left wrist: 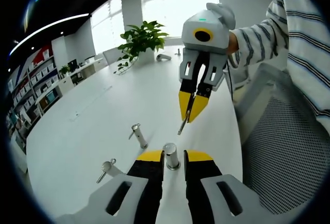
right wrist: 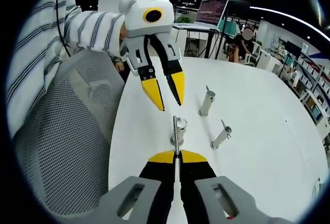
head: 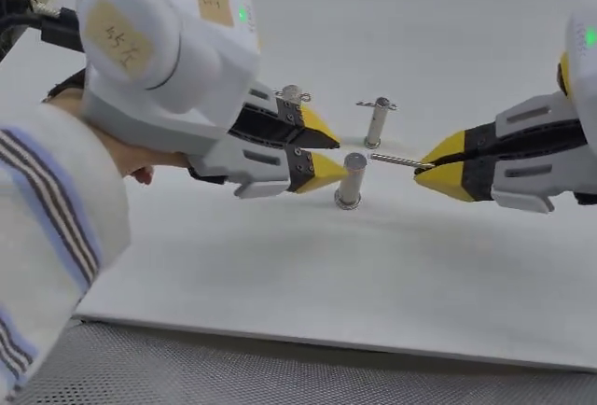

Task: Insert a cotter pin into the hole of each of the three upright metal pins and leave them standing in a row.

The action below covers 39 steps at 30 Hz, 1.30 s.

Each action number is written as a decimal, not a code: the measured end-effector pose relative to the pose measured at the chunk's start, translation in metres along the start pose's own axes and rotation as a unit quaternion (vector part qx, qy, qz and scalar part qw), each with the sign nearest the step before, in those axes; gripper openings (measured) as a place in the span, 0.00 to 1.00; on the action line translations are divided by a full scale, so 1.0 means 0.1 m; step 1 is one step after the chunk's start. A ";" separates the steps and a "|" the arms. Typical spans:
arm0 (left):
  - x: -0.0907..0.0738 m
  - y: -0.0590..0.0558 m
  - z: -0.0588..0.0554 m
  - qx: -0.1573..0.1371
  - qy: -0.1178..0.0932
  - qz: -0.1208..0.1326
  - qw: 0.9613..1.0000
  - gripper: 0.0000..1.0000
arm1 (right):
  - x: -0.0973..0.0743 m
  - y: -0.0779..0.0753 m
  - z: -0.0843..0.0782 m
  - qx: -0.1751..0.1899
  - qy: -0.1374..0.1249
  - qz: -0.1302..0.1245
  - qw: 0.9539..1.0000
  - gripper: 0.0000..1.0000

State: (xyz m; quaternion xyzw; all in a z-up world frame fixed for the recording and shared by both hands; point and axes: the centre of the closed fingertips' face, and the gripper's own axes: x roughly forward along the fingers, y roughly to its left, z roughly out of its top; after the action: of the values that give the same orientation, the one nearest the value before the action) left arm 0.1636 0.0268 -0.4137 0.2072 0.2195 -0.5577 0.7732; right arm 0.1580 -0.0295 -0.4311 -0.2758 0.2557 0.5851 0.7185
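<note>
Right gripper pinches the cotter pin tight, its tip just short of the near metal pin, left gripper open-jawed just beside it.

Legible text: none. Two tan stickers on the housing of the left gripper, behind its jaws, carry handwritten marks too blurred to read. Laptop screen, well beyond the right gripper: lines illegible.
</note>
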 end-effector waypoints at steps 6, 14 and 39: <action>0.11 0.03 -0.02 -0.006 0.007 -0.003 1.000 0.12 | 0.06 -0.04 -0.11 0.012 0.010 0.001 1.000 0.00; 0.19 0.04 -0.03 -0.005 0.015 -0.010 1.000 0.13 | 0.14 -0.08 -0.16 0.012 0.015 0.006 1.000 0.00; 0.25 0.02 -0.07 -0.019 0.020 -0.025 0.999 0.10 | 0.24 -0.06 -0.14 0.008 0.018 0.018 1.000 0.00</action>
State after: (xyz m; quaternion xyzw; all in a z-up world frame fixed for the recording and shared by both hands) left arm 0.1716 0.0115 -0.4333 0.1981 0.2510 -0.5679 0.7585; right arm 0.1678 -0.0234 -0.4574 -0.2762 0.2778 0.5907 0.7054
